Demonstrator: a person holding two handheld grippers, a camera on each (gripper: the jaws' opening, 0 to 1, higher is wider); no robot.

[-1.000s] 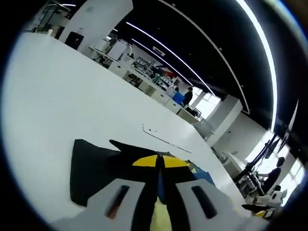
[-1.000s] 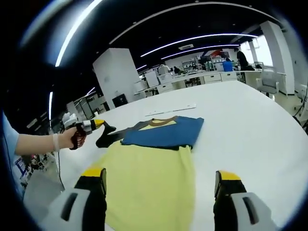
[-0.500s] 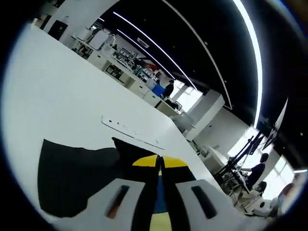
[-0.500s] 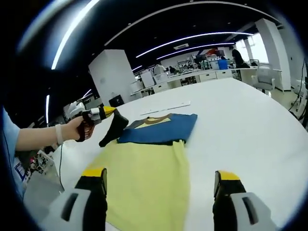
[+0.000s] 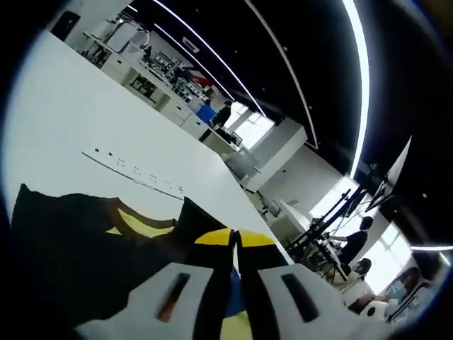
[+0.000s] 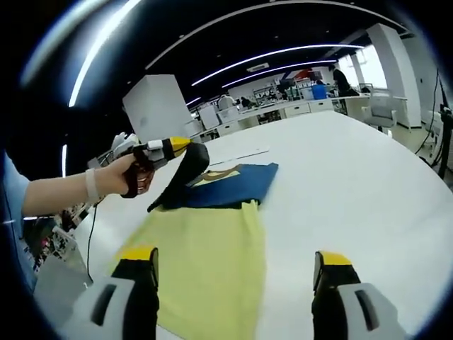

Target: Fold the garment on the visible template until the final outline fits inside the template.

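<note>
**Left sleeve lifted for the inward fold**

One garment [image 6: 212, 234] lies flat on the white table [image 6: 354, 177]: a T-shirt with a yellow body, a blue chest band and black sleeves. Its black left sleeve [image 6: 180, 173] is pinched and raised above the shirt's collar end by the left gripper [image 6: 185, 146], whose jaws are pressed together on the cloth; in the left gripper view the same dark sleeve [image 5: 85, 248] drapes below the closed tips [image 5: 233, 237]. It is probably held high so the sleeve can swing across the blue band and narrow the outline.

The right gripper [image 6: 233, 265] hovers near the shirt's yellow hem, jaws spread wide and empty, likely waiting for its own side.

Beyond the collar lies one thin marked strip [image 5: 134, 172], perhaps part of the template.
</note>
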